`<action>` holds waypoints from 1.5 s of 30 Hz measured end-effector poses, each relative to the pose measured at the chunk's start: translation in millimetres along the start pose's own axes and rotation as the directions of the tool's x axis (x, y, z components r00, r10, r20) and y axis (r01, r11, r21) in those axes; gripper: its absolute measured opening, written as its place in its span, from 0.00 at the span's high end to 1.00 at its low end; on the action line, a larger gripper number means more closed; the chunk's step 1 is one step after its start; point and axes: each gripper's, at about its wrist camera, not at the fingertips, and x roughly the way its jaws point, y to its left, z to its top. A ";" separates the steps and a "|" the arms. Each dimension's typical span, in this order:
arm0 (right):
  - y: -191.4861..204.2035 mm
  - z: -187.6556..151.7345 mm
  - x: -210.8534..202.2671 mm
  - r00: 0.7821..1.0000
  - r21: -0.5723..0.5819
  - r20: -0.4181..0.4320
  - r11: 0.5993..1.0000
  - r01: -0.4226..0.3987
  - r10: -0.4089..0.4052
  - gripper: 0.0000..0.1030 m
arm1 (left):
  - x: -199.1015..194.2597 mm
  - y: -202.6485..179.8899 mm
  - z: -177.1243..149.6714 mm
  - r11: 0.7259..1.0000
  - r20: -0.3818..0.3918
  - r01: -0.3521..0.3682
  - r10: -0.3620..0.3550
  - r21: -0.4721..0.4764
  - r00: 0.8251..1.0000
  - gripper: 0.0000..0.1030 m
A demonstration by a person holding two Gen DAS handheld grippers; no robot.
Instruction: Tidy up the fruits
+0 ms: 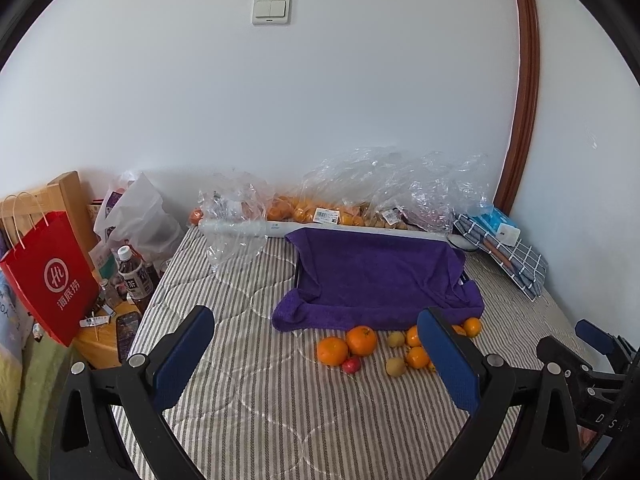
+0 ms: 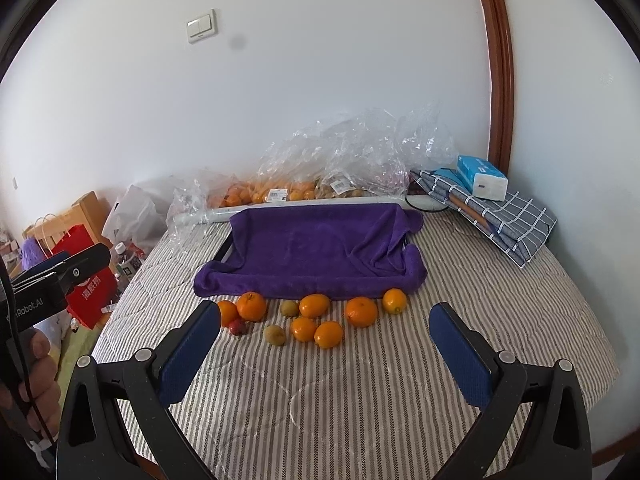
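Note:
Several oranges (image 2: 361, 311), two yellowish-brown fruits (image 2: 274, 335) and one small red fruit (image 2: 237, 326) lie loose on the striped bed, just in front of a tray covered by a purple towel (image 2: 316, 252). The same fruits show in the left wrist view, with an orange (image 1: 361, 340) and the red fruit (image 1: 351, 364) beside the towel (image 1: 376, 280). My left gripper (image 1: 316, 328) is open and empty, above the bed short of the fruits. My right gripper (image 2: 326, 322) is open and empty, held just short of the fruit group.
Clear plastic bags of more oranges (image 2: 264, 192) sit along the wall behind the tray. A folded checked cloth (image 2: 504, 216) with a tissue pack (image 2: 482, 178) lies at the back right. A red paper bag (image 1: 52, 276), bottles (image 1: 134, 276) and a white bag stand off the bed's left edge.

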 end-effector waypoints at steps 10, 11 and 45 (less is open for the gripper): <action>-8.2 -8.4 53.7 0.996 -0.047 -0.078 0.998 0.039 -0.042 0.05 | 33.2 11.4 -15.2 0.996 -0.008 -0.085 0.085 -0.003 0.996 0.01; -11.0 -10.4 59.5 0.995 -0.046 -0.091 0.998 0.030 -0.034 0.08 | 39.5 11.2 -18.2 0.996 -0.020 -0.094 0.094 0.003 0.995 0.01; -91.8 -26.6 211.4 0.972 0.048 -0.232 0.997 0.054 -0.041 0.69 | 194.7 14.3 -71.7 0.989 -0.311 0.112 -0.135 -0.092 0.941 0.29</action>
